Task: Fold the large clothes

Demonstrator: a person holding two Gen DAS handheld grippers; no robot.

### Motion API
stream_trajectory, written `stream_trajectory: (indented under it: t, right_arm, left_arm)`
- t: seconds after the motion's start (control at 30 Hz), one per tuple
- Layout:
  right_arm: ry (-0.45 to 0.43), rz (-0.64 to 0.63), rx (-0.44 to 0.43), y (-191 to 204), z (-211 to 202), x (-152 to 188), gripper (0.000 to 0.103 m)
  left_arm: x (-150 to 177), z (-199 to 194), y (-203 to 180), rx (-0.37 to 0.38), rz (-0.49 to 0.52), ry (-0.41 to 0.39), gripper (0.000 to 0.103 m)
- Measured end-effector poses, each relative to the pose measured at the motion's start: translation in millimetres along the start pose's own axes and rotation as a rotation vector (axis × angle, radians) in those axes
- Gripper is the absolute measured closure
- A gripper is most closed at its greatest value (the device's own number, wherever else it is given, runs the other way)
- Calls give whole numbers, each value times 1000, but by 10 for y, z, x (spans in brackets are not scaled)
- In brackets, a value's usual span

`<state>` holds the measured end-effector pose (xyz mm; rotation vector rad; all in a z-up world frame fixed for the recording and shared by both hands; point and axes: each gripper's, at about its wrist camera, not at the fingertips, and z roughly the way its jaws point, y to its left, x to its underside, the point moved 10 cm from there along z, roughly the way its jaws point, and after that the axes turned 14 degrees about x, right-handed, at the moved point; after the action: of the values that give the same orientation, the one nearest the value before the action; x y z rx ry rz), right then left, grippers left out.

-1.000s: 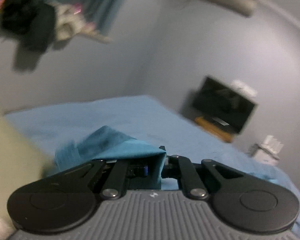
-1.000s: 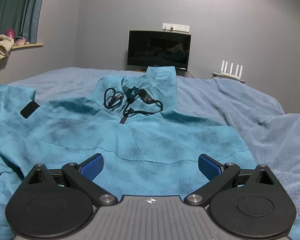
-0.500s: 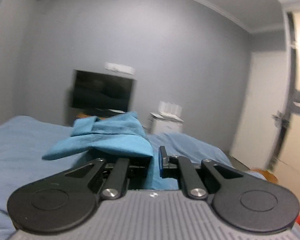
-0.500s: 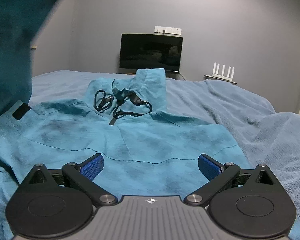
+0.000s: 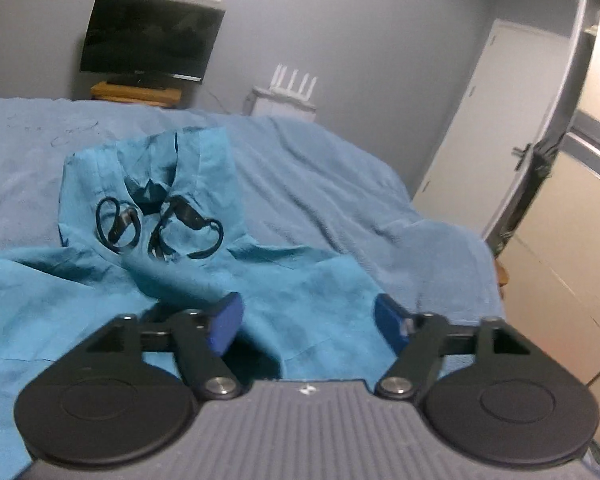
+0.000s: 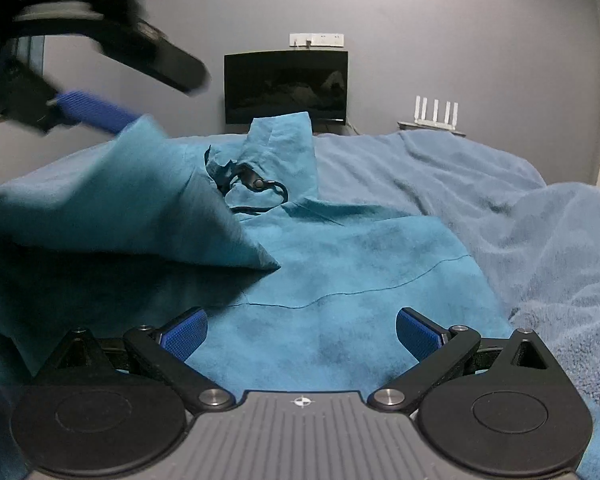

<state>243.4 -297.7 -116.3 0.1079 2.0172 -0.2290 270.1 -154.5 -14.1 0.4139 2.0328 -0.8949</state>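
Observation:
A teal hooded garment [image 5: 292, 280] with black drawstrings [image 5: 168, 224] lies spread on the bed, hood toward the far end. My left gripper [image 5: 306, 322] is open and empty just above the garment's body. In the right wrist view the garment [image 6: 340, 280] fills the foreground, with a folded sleeve flap [image 6: 140, 208] lying over its left side. The left gripper's blue fingertips [image 6: 96, 110] hover above that flap at the upper left. My right gripper [image 6: 300, 330] is open and empty low over the garment's hem area.
The bed has a light blue blanket [image 5: 340, 184] bunched at the right [image 6: 540, 240]. A black TV [image 5: 148, 36] on a wooden stand and a white router [image 5: 292, 80] stand by the far wall. A door [image 5: 484, 128] is at the right.
My left gripper carried the sleeve across over the garment, swung to the right, then opened and let the sleeve go. The sleeve now lies folded on the body. My right gripper stayed open.

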Motion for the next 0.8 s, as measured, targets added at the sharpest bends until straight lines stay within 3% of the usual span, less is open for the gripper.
stream_trajectory:
  t: [0.1,0.27,0.4,0.47,0.57,0.8]
  right_arm:
    - [24,29,-22,-13,12,-4,1]
    - [27,92,-105,-21,-100,-70,1]
    - [-9,106,-140,23,-214,-158,1]
    - [-23,64,-172,149,-272,-172,2]
    - [-52,-45,-201,401,-353,-209,3]
    - [-116,-389,-199,1192,-325,-370,6]
  left_arm:
    - [29,-432,182,-51,13,-45,20]
    - [215,-1219,704,-269,-25,-61,18]
    - [582,-1421,1286,-470,-57,8,18]
    - [816,-1432,1517,-532,-86,61,18]
    - [1110,-1340,1722,-529,-114,98,18]
    - [1202,-1146,1796,-543,-56,167,18]
